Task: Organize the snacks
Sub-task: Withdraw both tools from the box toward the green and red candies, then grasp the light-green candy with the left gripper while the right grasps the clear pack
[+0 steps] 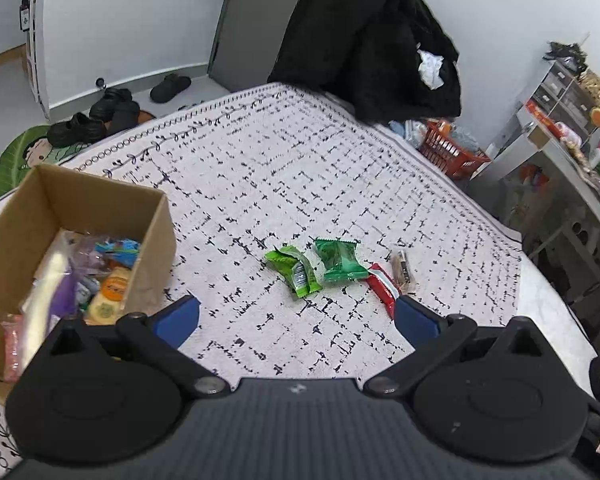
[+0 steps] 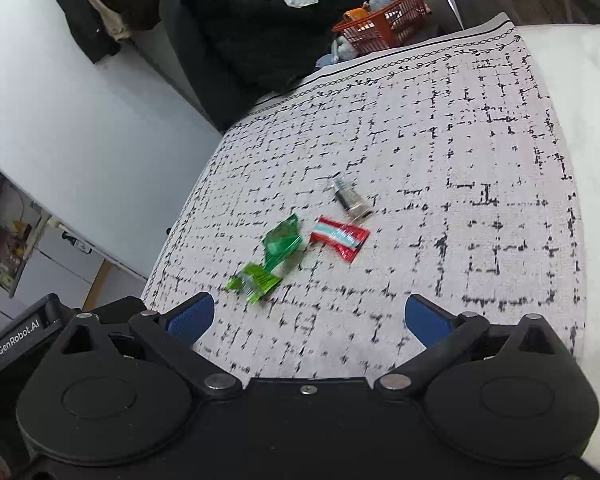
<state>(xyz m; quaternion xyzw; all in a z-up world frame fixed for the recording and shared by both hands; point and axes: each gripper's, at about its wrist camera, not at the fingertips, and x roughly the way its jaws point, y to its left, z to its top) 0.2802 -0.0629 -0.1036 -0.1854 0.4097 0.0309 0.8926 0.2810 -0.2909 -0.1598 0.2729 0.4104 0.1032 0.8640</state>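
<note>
Several snack packets lie on the patterned cloth: a light green packet [image 1: 294, 270], a dark green packet [image 1: 338, 260], a red packet [image 1: 384, 288] and a small brown bar [image 1: 402, 270]. They also show in the right wrist view: light green [image 2: 254, 278], dark green [image 2: 282, 242], red [image 2: 340, 238], brown bar [image 2: 352, 198]. A cardboard box [image 1: 32, 216] at the left holds several snacks. My left gripper [image 1: 296, 322] is open and empty, just short of the packets. My right gripper [image 2: 310, 320] is open and empty, also short of them.
A black coat [image 1: 372, 36] hangs over the table's far edge. An orange basket [image 1: 450, 152] stands on the floor beyond it. Shelves [image 1: 560, 128] with clutter stand at the right. Shoes [image 1: 108, 112] lie on the floor at the far left.
</note>
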